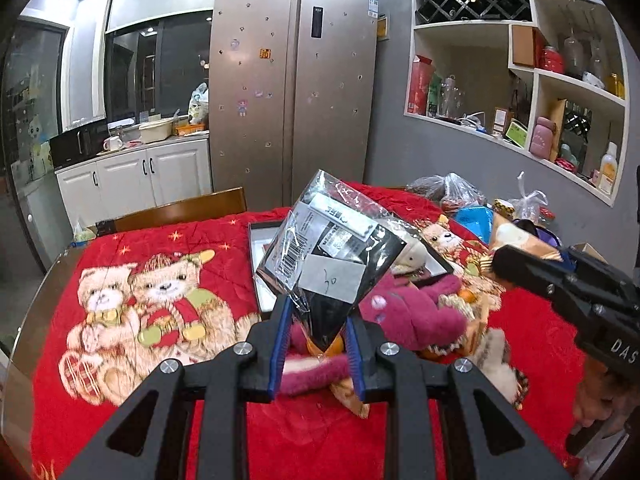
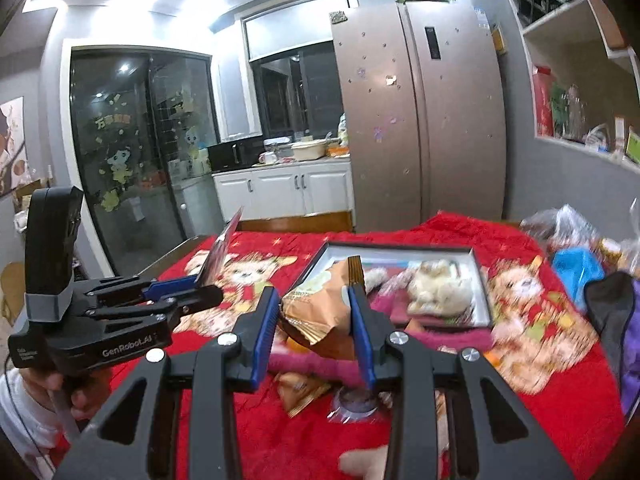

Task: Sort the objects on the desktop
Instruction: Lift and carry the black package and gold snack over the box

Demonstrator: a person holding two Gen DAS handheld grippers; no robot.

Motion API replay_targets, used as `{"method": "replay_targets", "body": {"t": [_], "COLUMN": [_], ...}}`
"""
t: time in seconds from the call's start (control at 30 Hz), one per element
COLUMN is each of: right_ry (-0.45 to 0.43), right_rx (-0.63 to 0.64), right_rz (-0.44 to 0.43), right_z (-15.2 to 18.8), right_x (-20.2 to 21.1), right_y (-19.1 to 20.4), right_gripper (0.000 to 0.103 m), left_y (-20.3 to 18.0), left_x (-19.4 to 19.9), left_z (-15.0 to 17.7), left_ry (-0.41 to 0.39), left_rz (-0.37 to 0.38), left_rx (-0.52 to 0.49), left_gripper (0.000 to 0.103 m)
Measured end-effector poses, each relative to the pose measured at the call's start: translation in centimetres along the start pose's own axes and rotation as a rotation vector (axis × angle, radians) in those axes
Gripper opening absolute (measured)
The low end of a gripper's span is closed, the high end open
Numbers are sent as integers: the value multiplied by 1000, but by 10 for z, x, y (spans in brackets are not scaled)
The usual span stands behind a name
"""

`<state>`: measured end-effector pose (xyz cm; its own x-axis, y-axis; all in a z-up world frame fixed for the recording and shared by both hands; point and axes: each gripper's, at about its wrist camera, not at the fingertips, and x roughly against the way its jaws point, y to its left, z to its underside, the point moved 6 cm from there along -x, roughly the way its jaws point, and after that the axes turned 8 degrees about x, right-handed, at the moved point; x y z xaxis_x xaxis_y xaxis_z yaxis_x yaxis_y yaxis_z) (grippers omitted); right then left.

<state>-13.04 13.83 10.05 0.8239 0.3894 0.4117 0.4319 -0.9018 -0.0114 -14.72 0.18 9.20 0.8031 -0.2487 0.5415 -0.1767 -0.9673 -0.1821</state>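
Holding a clear-wrapped black packet [image 1: 332, 256] by its lower corner, the left gripper [image 1: 316, 344] is clenched on it, the packet's long axis tilting up and away over the open black tray [image 2: 482, 280]. The right gripper [image 2: 314, 332] is clamped on an orange snack bag [image 2: 320, 308], which sits crumpled between its blue pads just in front of that tray. The tray lies straight ahead of both grippers on the red bear blanket [image 1: 180, 264]; the right one looks nearer to it. A cream plush toy [image 2: 438, 286] already lies inside, and a magenta plush [image 1: 416, 312] sprawls at the tray's near edge.
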Motion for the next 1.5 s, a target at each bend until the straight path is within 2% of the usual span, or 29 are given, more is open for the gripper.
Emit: {"method": "replay_targets", "body": {"t": [0.2, 0.33, 0.53, 0.57, 0.63, 0.73, 0.83, 0.9, 1.0, 1.07, 1.13, 1.2, 1.37, 1.5], "right_ry": [24, 39, 57, 55, 45, 56, 91, 105, 183, 233, 277, 305, 331, 340], "right_rx": [6, -32, -26, -24, -10, -85, -150, -179, -207, -199, -194, -205, -218, -238], "right_rz": [4, -57, -43, -33, 57, 61, 55, 42, -11, -1, 20, 0, -12, -12], "right_z": [-30, -46, -72, -76, -86, -91, -85, -77, -56, -42, -30, -20, 4, 8], "right_x": [-32, -62, -120, -132, -157, -191, -226, -243, -272, -287, -299, -310, -317, -317], "right_y": [-20, -35, -60, -65, -80, -100, -124, -134, -146, -152, -155, -157, -156, -156], "right_gripper": [36, 36, 36, 36, 36, 36, 36, 36, 36, 36, 36, 36, 36, 36], "left_y": [2, 9, 16, 14, 8, 6, 18, 27, 43, 50, 52, 51, 49, 51], "left_x": [-40, -70, -119, -131, -152, -184, -217, -234, -249, -255, -257, -258, -263, -268], "left_z": [-26, -40, -71, -78, -85, -92, -86, -80, -65, -60, -59, -55, -49, -48], "left_ry": [35, 48, 56, 50, 55, 70, 100, 156, 216, 242, 241, 247, 262, 263], "left_rz": [19, -2, -16, -23, -30, -58, -51, -46, -50, -59, -68, -81, -94, -114], "left_rx": [38, 42, 36, 24, -30, -46, 27, 66, 127, 144, 145, 130, 112, 87], "left_gripper": [27, 27, 27, 27, 29, 29, 28, 28, 28, 27, 27, 27, 27, 28]}}
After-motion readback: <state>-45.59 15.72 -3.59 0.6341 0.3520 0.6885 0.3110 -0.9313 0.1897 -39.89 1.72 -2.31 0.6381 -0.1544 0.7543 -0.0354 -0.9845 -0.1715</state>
